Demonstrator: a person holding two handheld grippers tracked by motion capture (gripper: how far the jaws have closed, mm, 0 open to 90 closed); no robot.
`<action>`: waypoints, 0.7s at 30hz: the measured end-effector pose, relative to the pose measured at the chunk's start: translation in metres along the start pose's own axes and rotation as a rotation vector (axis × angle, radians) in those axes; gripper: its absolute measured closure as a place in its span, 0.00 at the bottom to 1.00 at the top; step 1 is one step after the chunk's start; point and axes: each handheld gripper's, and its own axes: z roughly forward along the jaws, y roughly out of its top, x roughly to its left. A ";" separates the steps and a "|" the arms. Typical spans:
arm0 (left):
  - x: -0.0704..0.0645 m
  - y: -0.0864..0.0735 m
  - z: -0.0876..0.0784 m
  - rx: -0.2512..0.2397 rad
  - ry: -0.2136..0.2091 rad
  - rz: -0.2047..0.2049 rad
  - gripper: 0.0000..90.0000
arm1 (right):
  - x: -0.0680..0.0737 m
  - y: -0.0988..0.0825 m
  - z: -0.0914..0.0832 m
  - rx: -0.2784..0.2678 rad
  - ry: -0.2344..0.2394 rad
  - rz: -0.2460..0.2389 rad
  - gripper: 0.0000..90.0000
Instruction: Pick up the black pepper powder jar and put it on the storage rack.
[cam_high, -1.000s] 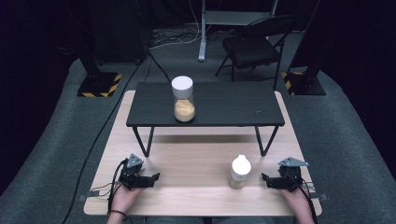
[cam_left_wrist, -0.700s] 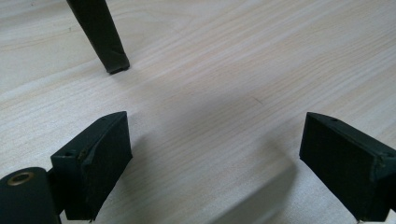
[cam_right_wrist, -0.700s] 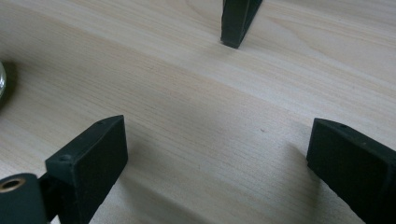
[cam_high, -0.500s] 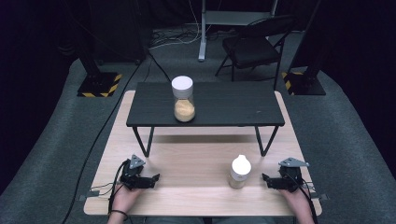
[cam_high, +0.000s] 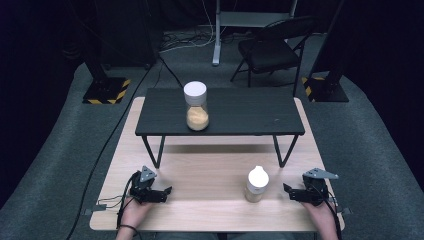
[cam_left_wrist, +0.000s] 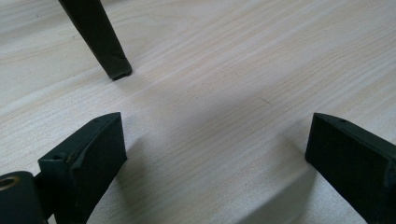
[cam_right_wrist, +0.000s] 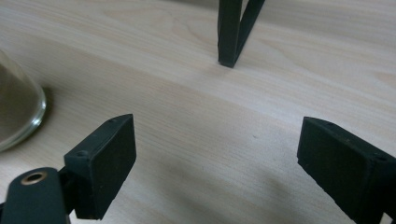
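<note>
— What had changed at that point?

— My left gripper (cam_high: 167, 190) had just been spreading its jaws, my right gripper (cam_high: 287, 190) narrowing; both stood open, nothing between them.

— And the jar?

— The small jar (cam_high: 256, 184) sat on the wooden table (cam_high: 210, 172), near the right gripper (untouched). Bare wood between; the black shelf's leg (cam_right_wrist: 229, 32) stood beyond.

Pale matt wood table (cam_high: 200, 172); glossy glass jar (cam_high: 256, 184); matt black shelf (cam_high: 235, 112).
</note>
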 end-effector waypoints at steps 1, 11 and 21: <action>0.000 0.000 0.000 0.000 0.000 0.000 0.05 | 0.000 0.000 -0.001 -0.007 0.002 -0.002 0.12; 0.000 0.000 0.000 0.000 0.000 0.000 0.05 | 0.002 -0.001 -0.018 -0.079 0.028 -0.012 0.12; 0.000 0.000 0.000 0.000 0.000 0.001 0.05 | 0.005 0.002 -0.032 -0.138 0.073 -0.031 0.13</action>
